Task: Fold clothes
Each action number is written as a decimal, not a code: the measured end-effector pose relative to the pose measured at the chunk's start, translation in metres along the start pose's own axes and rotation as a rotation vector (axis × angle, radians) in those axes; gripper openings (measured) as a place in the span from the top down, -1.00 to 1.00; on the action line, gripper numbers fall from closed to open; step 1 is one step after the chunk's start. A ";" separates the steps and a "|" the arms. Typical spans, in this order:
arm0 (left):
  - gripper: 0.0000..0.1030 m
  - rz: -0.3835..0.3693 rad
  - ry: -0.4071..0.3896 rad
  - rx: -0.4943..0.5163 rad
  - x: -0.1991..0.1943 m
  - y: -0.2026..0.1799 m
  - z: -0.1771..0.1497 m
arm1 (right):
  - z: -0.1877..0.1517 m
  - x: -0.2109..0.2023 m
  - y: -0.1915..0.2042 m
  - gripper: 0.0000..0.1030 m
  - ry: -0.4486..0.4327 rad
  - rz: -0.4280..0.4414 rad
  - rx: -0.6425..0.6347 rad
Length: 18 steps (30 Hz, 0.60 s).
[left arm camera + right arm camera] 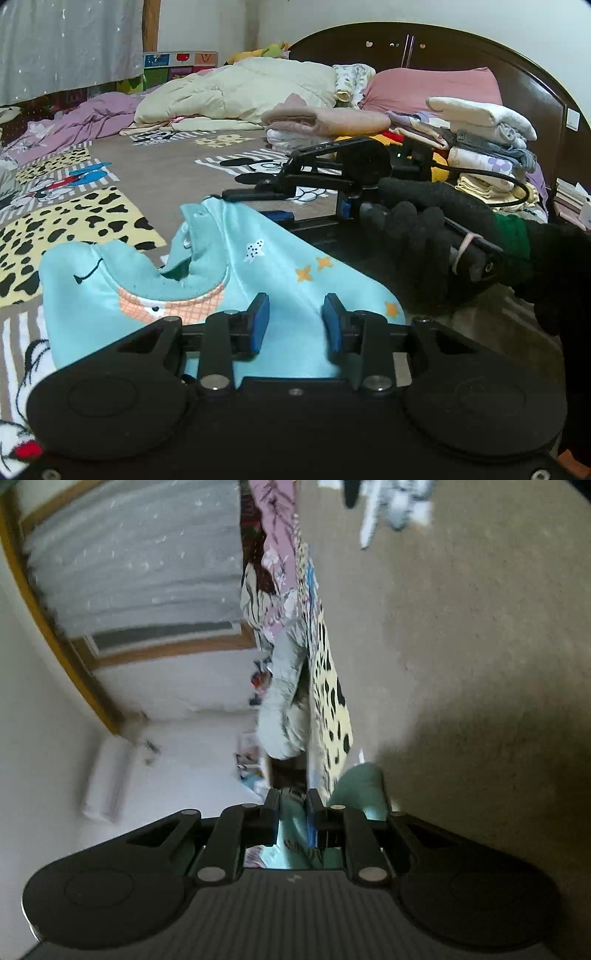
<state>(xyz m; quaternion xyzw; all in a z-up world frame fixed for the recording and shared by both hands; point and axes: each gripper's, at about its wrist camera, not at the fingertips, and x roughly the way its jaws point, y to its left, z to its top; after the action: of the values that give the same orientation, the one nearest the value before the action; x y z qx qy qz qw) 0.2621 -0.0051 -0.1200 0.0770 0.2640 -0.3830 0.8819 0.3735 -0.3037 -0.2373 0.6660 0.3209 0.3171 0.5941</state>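
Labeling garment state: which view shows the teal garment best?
Left wrist. The teal garment lies spread on the bed, print and collar visible, one corner lifted by the right tool. Right wrist shows only a blurred strip pinched in that tool.

Black tool [295, 317], blue pads [260, 321], silver screws; black knit glove [424, 236], green cuff [511, 236].

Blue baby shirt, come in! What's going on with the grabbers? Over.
Left gripper open over blue shirt. Right gripper shut on shirt, lifting one corner. Nothing in the way.
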 end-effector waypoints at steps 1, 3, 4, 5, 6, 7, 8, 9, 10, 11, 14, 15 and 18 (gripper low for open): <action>0.40 -0.001 -0.001 -0.001 0.000 0.000 0.000 | 0.002 -0.003 0.001 0.68 -0.023 0.011 -0.003; 0.39 0.000 -0.003 -0.007 0.000 0.000 0.000 | 0.004 -0.007 0.005 0.68 -0.067 0.013 -0.035; 0.39 0.001 -0.004 -0.012 0.000 0.000 0.000 | 0.004 -0.009 0.016 0.67 -0.079 -0.028 -0.107; 0.39 0.002 -0.005 -0.013 0.000 0.000 0.000 | 0.002 -0.009 0.028 0.67 -0.088 -0.078 -0.190; 0.38 0.003 -0.006 -0.014 0.000 -0.001 0.000 | -0.001 -0.008 0.039 0.56 -0.087 -0.122 -0.265; 0.38 0.005 -0.006 -0.014 0.000 -0.001 0.000 | -0.006 -0.005 0.049 0.21 -0.071 -0.157 -0.328; 0.38 0.007 -0.006 -0.014 0.000 -0.001 0.000 | -0.011 -0.002 0.059 -0.05 -0.055 -0.191 -0.391; 0.37 0.008 -0.006 -0.014 0.000 0.000 0.000 | -0.016 0.002 0.070 -0.47 -0.038 -0.225 -0.454; 0.37 0.009 -0.006 -0.015 0.000 0.000 0.000 | -0.021 0.005 0.076 -0.50 -0.023 -0.260 -0.502; 0.37 0.010 -0.007 -0.015 0.000 -0.001 0.000 | -0.025 0.010 0.078 -0.46 -0.010 -0.295 -0.530; 0.37 0.015 -0.007 -0.017 0.000 0.000 0.000 | -0.038 0.023 0.082 0.54 0.031 -0.400 -0.613; 0.37 0.016 -0.008 -0.019 0.000 0.000 0.000 | -0.039 0.026 0.080 0.56 0.036 -0.406 -0.609; 0.37 0.016 -0.012 -0.027 0.000 0.003 0.000 | -0.020 0.017 0.046 0.58 0.019 -0.244 -0.329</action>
<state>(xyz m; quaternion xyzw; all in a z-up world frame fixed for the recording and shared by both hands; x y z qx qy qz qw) 0.2642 -0.0034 -0.1201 0.0647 0.2633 -0.3730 0.8874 0.3700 -0.2818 -0.1892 0.5131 0.3485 0.2973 0.7259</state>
